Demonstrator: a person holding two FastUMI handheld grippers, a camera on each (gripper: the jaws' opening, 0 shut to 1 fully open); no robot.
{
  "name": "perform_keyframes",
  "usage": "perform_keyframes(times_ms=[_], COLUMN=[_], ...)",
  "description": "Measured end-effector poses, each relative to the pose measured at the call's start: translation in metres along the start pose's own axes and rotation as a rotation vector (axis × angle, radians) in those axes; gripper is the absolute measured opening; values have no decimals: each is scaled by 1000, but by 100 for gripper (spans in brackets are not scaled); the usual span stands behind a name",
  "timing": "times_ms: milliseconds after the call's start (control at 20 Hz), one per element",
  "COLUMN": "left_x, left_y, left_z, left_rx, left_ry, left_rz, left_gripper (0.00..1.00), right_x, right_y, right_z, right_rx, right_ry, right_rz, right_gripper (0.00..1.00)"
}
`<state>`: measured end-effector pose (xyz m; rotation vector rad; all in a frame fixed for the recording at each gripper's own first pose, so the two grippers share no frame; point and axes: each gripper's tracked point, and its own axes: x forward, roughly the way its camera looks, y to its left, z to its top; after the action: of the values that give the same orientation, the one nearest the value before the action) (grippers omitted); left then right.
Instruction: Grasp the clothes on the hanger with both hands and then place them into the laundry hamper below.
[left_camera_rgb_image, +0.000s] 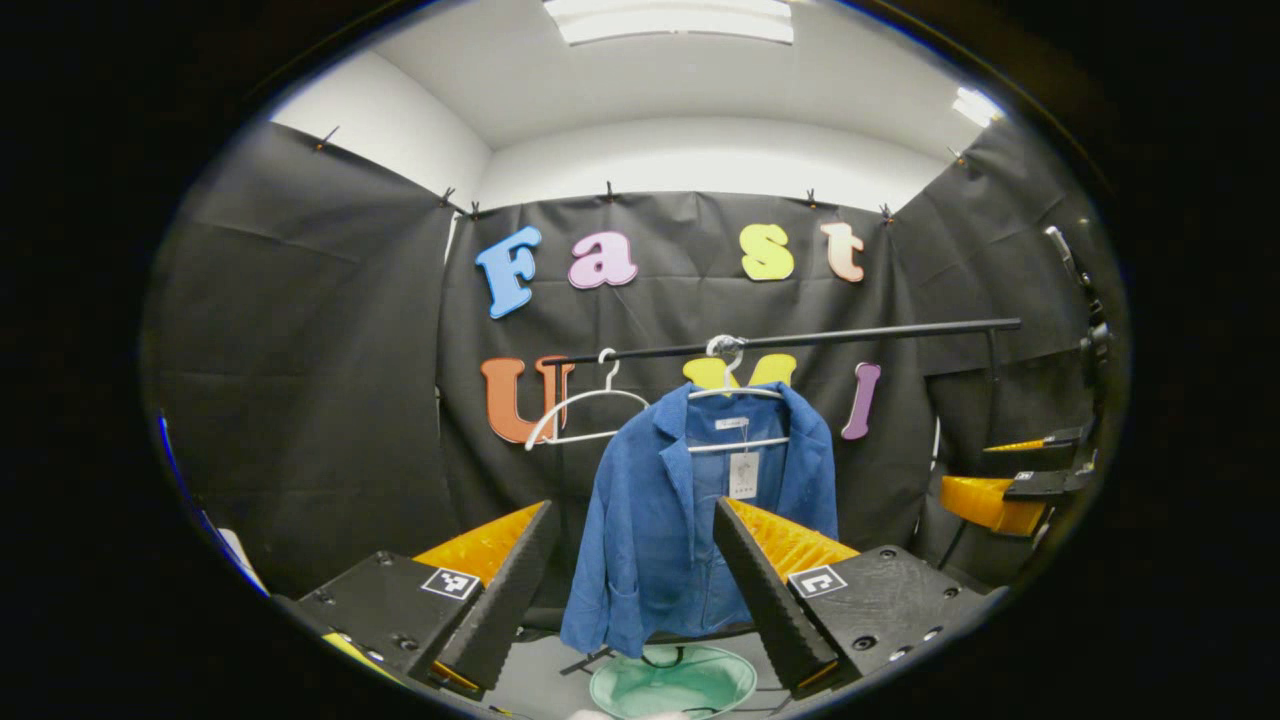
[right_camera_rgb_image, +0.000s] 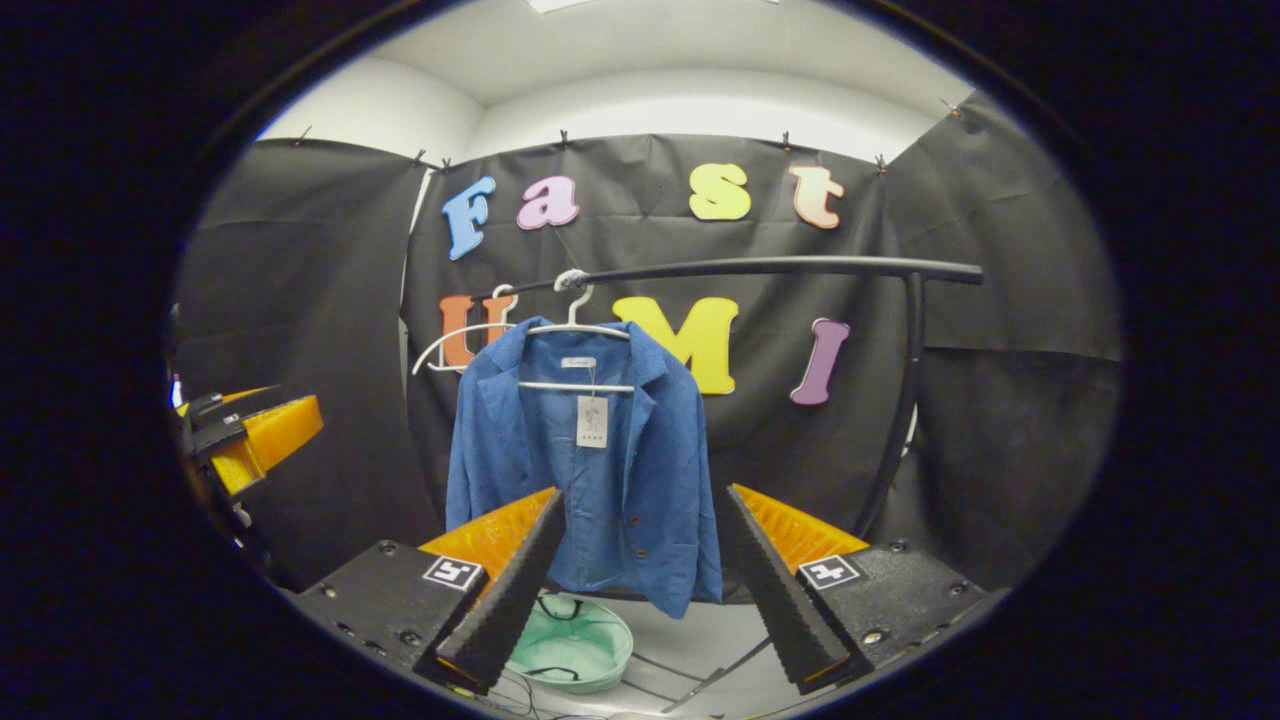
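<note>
Against the black booth wall, both tools gape open before the hung blue jacket; the green hamper holds nothing visible.

Open air is seen in front of the blue jacket, nothing between it and either gripper. An empty white hanger crowds the rail just beside the jacket. Rail's upright post blocks the jacket's far side.
</note>
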<state>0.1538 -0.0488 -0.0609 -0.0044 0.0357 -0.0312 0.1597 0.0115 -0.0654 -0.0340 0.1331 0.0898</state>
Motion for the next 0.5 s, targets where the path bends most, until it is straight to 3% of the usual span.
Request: perform_keyframes(times_ms=[150, 200, 250, 300, 350, 500], left_x=[45, 62, 79, 94, 111, 159], left_y=[-13, -19, -23, -28, -34, -44], left_z=[-8, -13, -18, -23, -29, -54], left_rx=[9, 16, 29, 36, 34, 29], left_ry=[-21, -34, -37, -42, -45, 5], left_rz=[3, 0, 3, 3, 2, 13], left_gripper=[96, 100, 96, 100, 96, 100], right_x=[54, 72, 90, 107, 124, 171], right_y=[-5, -5, -5, -5, -5, -7], right_z=[-4, -6, -6, -7, -8, -8], right_rx=[-19, -21, -18, -12, -9, -14], right_ry=[12, 16, 17, 23, 26, 28], right_rz=[25, 33, 45, 55, 66, 81], right_gripper=[100, 100, 100, 100, 100, 100])
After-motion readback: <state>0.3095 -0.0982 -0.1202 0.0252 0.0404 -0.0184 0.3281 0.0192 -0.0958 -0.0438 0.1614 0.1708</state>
